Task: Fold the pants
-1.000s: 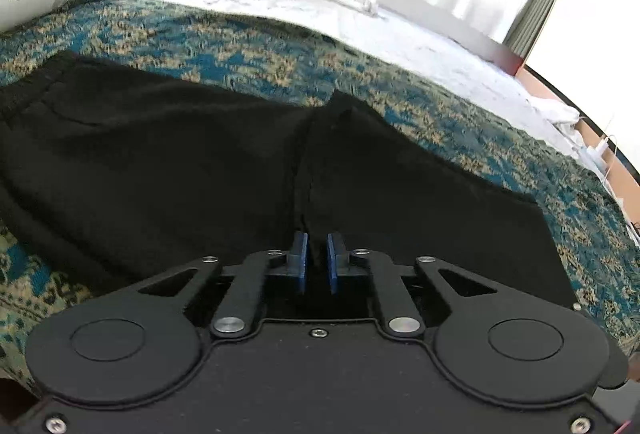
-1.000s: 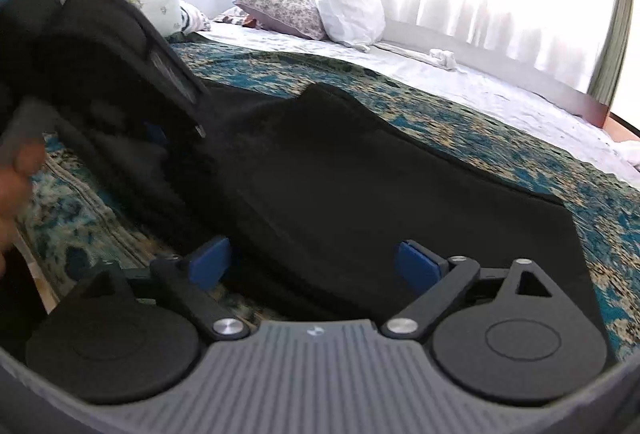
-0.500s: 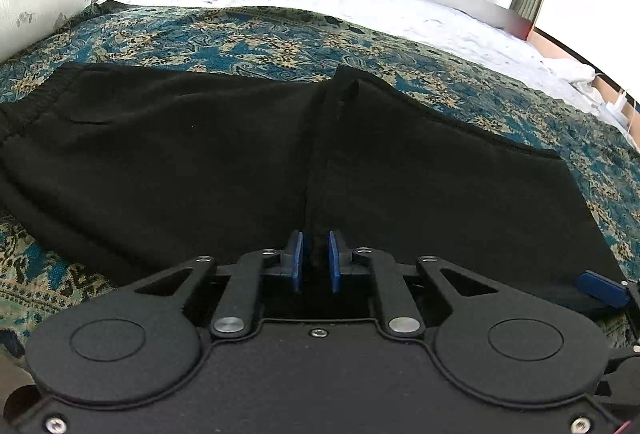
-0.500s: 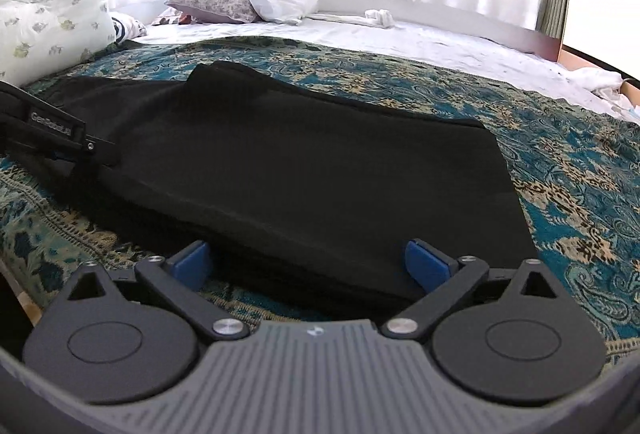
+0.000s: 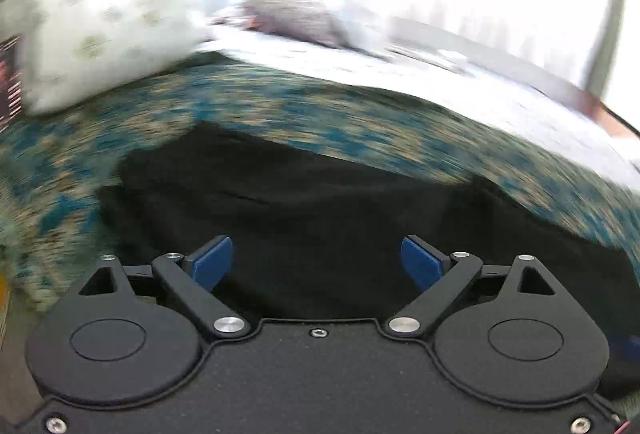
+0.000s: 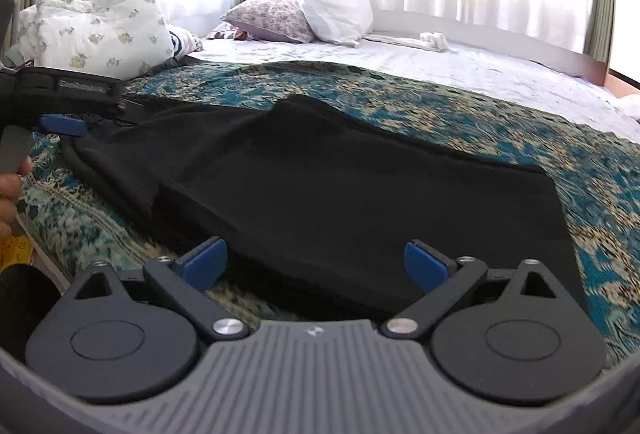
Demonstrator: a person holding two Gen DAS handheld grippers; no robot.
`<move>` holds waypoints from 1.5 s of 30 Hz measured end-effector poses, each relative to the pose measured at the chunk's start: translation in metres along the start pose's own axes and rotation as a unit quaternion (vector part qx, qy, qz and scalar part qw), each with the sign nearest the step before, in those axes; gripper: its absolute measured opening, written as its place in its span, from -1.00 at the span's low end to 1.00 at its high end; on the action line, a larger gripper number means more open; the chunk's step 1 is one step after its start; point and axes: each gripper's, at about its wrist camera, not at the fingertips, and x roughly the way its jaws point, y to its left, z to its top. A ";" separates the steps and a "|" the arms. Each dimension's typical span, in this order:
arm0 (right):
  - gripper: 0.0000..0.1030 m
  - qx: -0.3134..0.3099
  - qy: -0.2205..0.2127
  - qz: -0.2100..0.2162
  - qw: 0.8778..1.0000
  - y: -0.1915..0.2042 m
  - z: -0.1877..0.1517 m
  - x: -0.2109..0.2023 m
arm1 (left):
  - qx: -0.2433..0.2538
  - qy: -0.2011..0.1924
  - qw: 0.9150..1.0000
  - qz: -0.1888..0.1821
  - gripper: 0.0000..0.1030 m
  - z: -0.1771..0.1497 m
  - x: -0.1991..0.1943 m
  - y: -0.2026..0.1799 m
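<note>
The black pants (image 6: 340, 185) lie folded lengthwise on the blue patterned bedspread (image 6: 500, 121). In the left wrist view the pants (image 5: 320, 218) fill the middle, blurred by motion. My left gripper (image 5: 316, 264) is open and empty, just above the waist end of the pants; it also shows at the far left of the right wrist view (image 6: 60, 123). My right gripper (image 6: 316, 264) is open and empty, at the near edge of the leg part of the pants.
A floral duvet (image 6: 96, 29) is bundled at the back left. Two pillows (image 6: 304, 13) lie at the head of the bed on a white sheet (image 6: 440, 65). Curtained windows stand behind. The bed's near edge is at the lower left (image 6: 36, 246).
My left gripper has opened, letting go of the pants, and swung left toward the waist end. My right gripper stayed open and shifted slightly along the pant leg.
</note>
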 end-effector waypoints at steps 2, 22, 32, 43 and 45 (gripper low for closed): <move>0.94 -0.002 0.000 0.008 1.000 0.007 0.007 0.008 | -0.046 0.001 0.999 0.024 0.81 0.007 0.008 0.030; 0.89 -0.025 0.055 0.043 0.997 0.032 0.026 0.042 | -0.222 -0.048 0.973 0.045 -0.64 0.019 0.064 0.123; 0.52 0.001 0.100 -0.014 0.995 -0.032 0.027 0.021 | 0.025 -0.104 0.988 -0.109 -0.64 0.053 -0.024 -0.057; 0.47 0.087 0.107 -0.088 0.987 -0.122 -0.019 -0.049 | 0.217 0.135 0.921 -0.293 -0.16 -0.068 0.014 -0.246; 0.47 0.105 0.106 -0.090 0.985 -0.134 -0.026 -0.055 | 0.207 0.132 0.919 -0.309 -0.05 -0.076 0.006 -0.235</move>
